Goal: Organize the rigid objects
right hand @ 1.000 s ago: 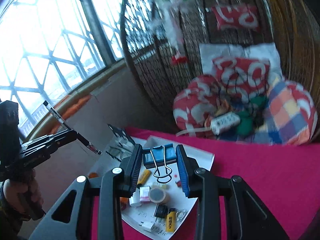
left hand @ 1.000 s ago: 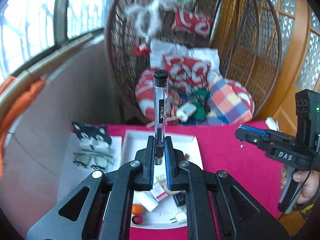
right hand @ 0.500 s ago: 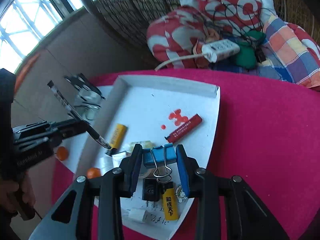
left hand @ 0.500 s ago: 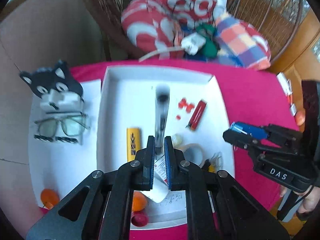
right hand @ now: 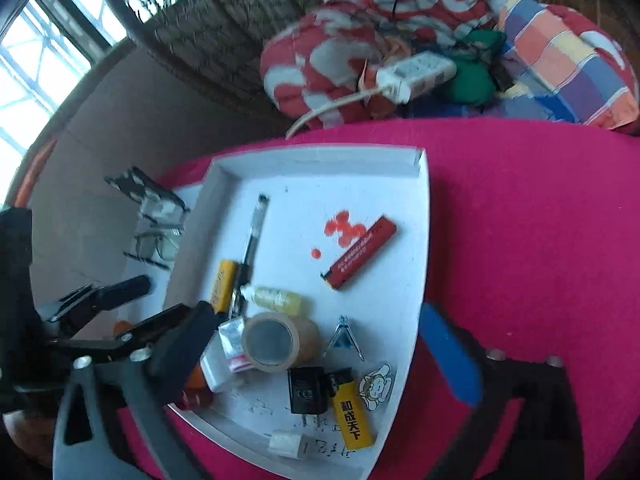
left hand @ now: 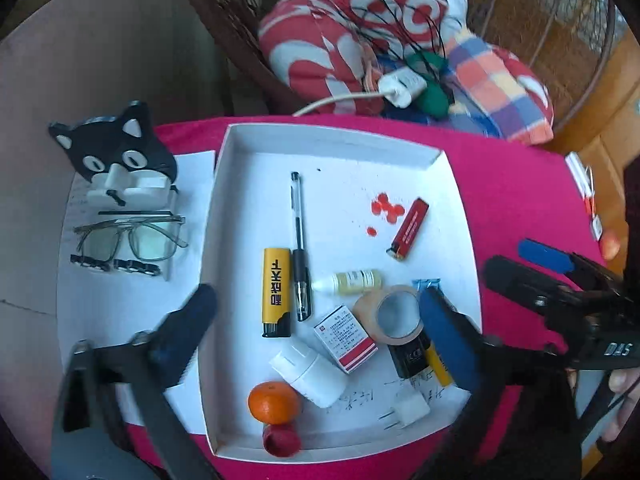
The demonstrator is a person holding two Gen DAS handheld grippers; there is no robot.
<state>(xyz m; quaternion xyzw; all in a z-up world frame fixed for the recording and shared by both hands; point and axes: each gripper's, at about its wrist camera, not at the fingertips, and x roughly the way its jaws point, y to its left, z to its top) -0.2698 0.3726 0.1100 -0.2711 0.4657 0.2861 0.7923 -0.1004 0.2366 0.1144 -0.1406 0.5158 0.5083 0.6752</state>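
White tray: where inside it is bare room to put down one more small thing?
The white tray is bare along its far wall, beyond the pen and red lighter. The near half, around the tape roll, is crowded.

I am looking at a matt white cardboard tray (left hand: 224,216) resting on magenta felt-like cloth (left hand: 512,208). Inside it, a glossy yellow plastic lighter (left hand: 276,292), a clear plastic pen (left hand: 298,240) and a smooth tan tape roll (left hand: 390,314) are lying. My blue rubbery-looking pads (left hand: 448,336) are showing a matt finish; the binder clip (right hand: 344,338) handles are gleaming like wire metal.
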